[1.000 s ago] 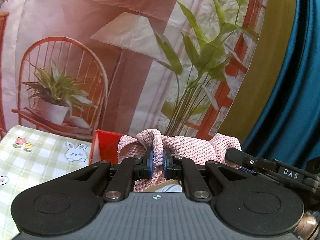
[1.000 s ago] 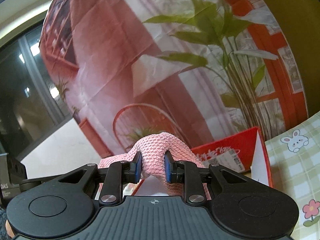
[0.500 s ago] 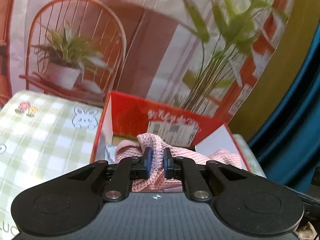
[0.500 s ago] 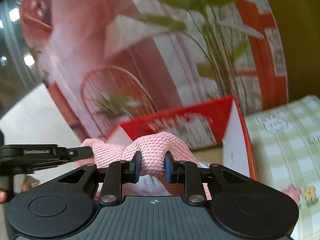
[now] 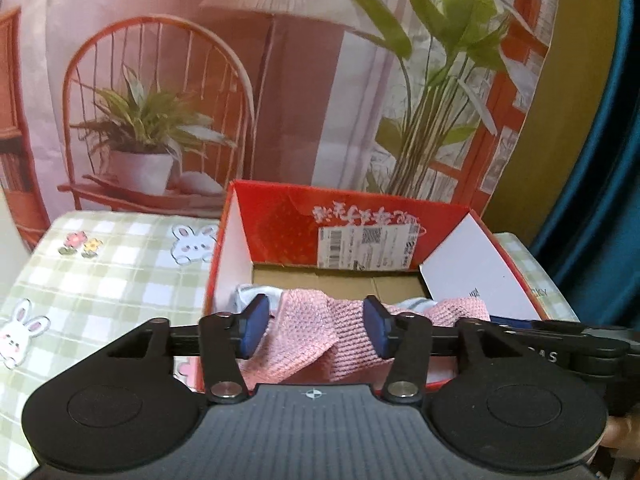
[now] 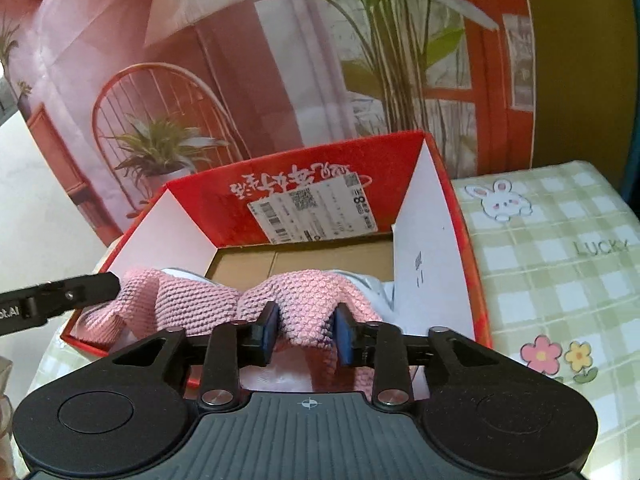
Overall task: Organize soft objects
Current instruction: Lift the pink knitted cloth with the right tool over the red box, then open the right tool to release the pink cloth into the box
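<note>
The left gripper has its two blue pads spread wide apart, and the pink knitted cloth lies loose in the gap between them, gripped by neither. The right gripper has its two pads partly apart, with a raised fold of the same pink knitted cloth bunched between them; whether the pads press on it or merely flank it I cannot tell. There is one cloth, and it drapes over the near edge of one red cardboard box, partly inside it and partly hanging over the front wall. In the right wrist view the left gripper's black finger reaches in from 9 o'clock and meets the cloth's far end. Beneath the cloth, inside the box, some pale blue-white fabric shows at the left wall, and more at the right. The box carries one white shipping label on its back wall, at 12 o'clock from the cloth. It stands on a green checked tablecloth printed with rabbits and flowers: one rabbit at 2 o'clock in the right view, two at 9 and 10 o'clock in the left view. Behind hangs one printed backdrop of a chair, lamp and plants.
</note>
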